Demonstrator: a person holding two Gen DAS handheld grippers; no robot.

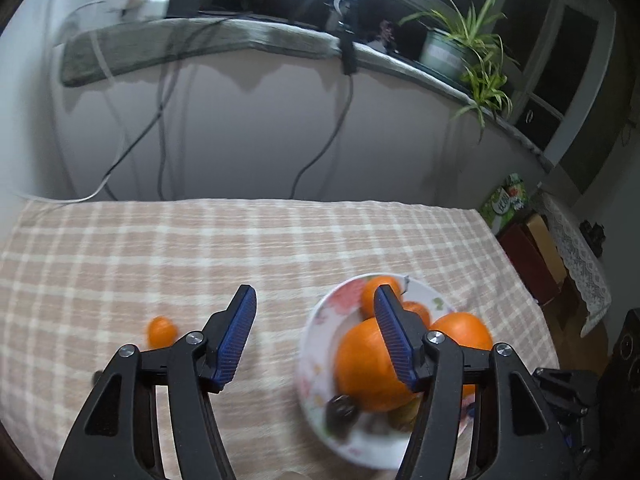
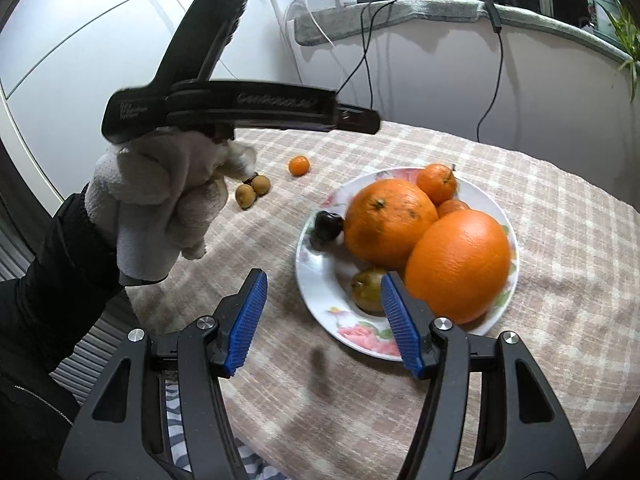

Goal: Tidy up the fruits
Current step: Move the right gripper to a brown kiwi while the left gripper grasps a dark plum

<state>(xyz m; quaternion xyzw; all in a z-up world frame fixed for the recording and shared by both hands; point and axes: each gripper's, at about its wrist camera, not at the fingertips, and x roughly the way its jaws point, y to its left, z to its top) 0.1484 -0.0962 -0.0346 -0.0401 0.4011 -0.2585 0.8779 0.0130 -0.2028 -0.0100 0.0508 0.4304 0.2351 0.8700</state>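
Observation:
A floral white plate (image 2: 320, 280) (image 1: 316, 320) holds two large oranges (image 2: 390, 220) (image 2: 460, 264), small mandarins (image 2: 437, 182), a dark cherry (image 2: 328, 225) and a greenish fruit (image 2: 368, 290). A small mandarin (image 2: 299, 165) (image 1: 161, 331) and two brown longans (image 2: 252, 190) lie on the checked cloth left of the plate. My left gripper (image 1: 316, 340) is open and empty above the cloth at the plate's left rim. My right gripper (image 2: 322, 316) is open and empty at the plate's near edge.
The left hand in a grey glove (image 2: 160, 200) holds its gripper body above the longans. Wall cables (image 1: 160, 120), a ledge with a potted plant (image 1: 460, 48) and boxes (image 1: 528, 248) lie beyond the table's far and right edges.

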